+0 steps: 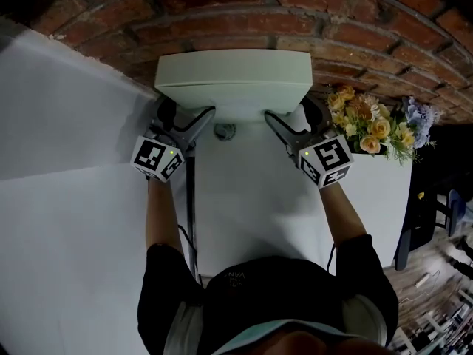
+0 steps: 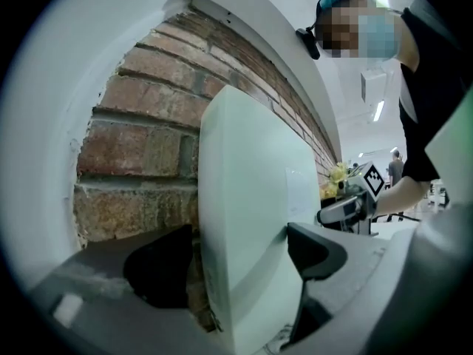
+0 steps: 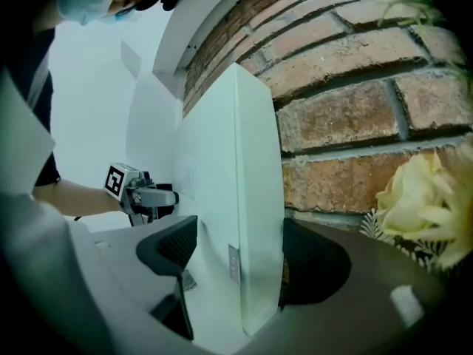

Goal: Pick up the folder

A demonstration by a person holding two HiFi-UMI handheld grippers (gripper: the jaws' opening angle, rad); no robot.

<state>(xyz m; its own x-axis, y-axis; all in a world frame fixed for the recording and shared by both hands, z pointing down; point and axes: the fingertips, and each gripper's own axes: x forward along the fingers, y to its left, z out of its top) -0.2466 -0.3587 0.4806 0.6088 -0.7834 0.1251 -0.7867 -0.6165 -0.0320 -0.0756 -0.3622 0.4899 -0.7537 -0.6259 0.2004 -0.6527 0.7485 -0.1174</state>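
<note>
The folder stands at the upper centre of the head view, on the table, just in front of the brick wall. The left gripper straddles its left end and the right gripper its right end, each with one jaw before it and one behind. Flowers sit right of the folder, near the right gripper.
</note>
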